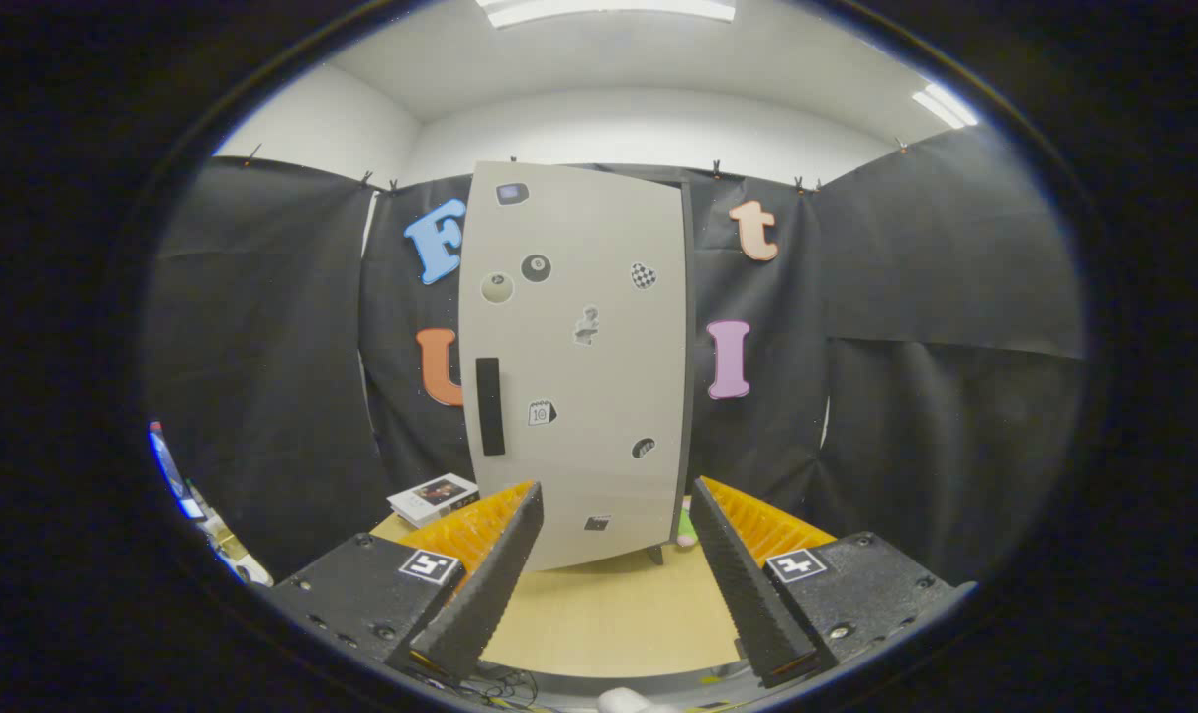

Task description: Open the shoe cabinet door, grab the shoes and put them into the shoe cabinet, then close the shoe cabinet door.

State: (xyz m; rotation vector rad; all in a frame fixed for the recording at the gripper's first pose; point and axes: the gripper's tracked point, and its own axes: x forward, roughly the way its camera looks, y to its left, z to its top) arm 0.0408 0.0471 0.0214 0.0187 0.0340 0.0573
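The cabinet (574,366) stands upright on the bench (609,614), straight ahead of the gripper (614,530), whose fingers are spread wide with nothing between them but bare bench top. The cabinet's pale door (599,297) faces the gripper and looks shut or nearly so, so whatever is inside is hidden. A dark vertical handle (490,406) sits near the door's left edge, and small stickers (536,267) dot the door. Left of the cabinet's foot, a small box (434,497) lies on the bench, partly hidden behind the left finger. At the cabinet's right foot, a small green and pink thing (687,530) peeks out beside the right finger; it may be a shoe, but too little shows to tell. The cabinet's lower corners are cut off by both fingers. Far left of the cabinet, some bright items (188,495) are too blurred to make out.
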